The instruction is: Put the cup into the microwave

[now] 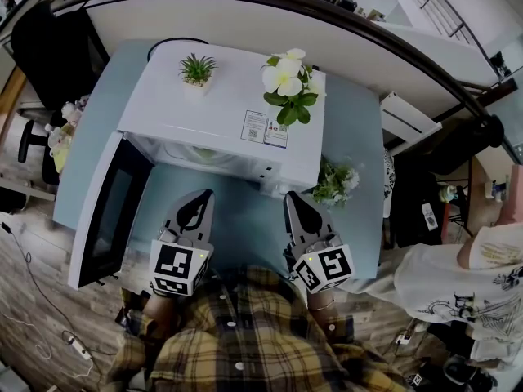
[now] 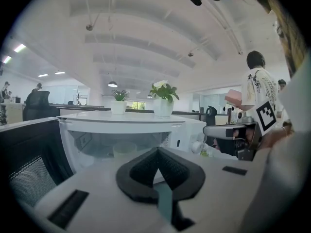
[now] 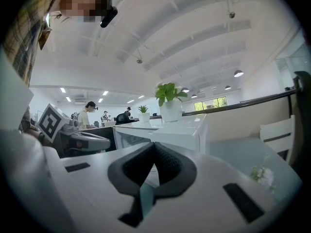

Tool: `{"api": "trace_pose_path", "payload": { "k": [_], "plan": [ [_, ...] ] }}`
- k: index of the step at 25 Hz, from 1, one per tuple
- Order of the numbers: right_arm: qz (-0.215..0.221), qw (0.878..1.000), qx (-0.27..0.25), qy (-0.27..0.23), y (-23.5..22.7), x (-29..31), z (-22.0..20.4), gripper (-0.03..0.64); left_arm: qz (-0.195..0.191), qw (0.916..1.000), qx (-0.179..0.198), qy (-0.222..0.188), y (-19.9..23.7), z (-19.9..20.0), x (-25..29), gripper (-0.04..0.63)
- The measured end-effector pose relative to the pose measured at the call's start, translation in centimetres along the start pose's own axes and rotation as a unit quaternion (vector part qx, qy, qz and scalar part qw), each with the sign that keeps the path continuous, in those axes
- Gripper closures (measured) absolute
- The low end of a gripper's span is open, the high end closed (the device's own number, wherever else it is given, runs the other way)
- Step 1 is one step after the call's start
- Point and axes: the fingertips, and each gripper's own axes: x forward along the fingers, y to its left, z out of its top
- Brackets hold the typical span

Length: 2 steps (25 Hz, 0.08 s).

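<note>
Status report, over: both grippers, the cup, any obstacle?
Left gripper shut, empty. Right gripper shut, empty. Cup inside microwave, door open. Nothing in the way.

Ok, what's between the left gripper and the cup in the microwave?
Only bare table from left gripper to cup, in the head view; the microwave door stands open.

- I note a wood-plank floor [image 1: 33, 276] beneath a pale blue table [image 1: 355, 137].
- One black office chair [image 1: 45, 43], far left.
- I see a white ribbed ceiling [image 2: 146, 33]; lamps [image 2: 112, 84] lit.
</note>
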Motion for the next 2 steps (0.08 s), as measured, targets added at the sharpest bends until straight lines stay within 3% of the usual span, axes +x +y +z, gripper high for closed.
{"api": "trace_pose_path", "payload": {
  "k": [2],
  "plan": [
    [0.0,1.0,-0.001,-0.001,0.01,0.08,0.09,0.614,-0.006,1.0,0.004,-0.002,0.04,0.18,0.06,0.606]
  ]
}}
